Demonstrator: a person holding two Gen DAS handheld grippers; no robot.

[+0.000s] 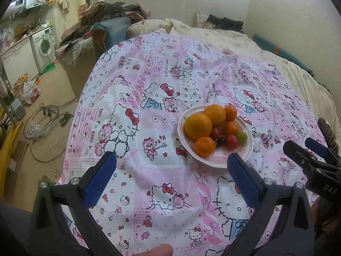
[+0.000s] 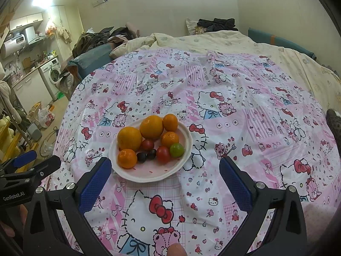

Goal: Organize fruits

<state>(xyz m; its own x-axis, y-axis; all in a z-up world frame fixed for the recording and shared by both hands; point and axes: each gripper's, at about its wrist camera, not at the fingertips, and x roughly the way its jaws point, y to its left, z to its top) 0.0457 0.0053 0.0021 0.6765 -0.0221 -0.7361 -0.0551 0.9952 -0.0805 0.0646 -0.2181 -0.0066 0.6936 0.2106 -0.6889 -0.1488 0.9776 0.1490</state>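
Plate (image 2: 183, 164): white, holding oranges (image 2: 151, 127), tomatoes, a green grape (image 2: 176, 149).
Left gripper (image 1: 171, 162): jaws wide, empty; plate at 1 o'clock.
Right gripper (image 2: 165, 166): jaws wide, empty; plate at 11 o'clock.

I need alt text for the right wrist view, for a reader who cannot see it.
A white plate of oranges, red tomatoes, dark grapes and one green fruit sits on a pink cartoon-cat tablecloth. The open right gripper hangs just before it; the left gripper shows at the left edge.

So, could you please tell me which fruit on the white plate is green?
The small round green fruit at the plate's right edge; every other fruit is orange, red or dark purple.
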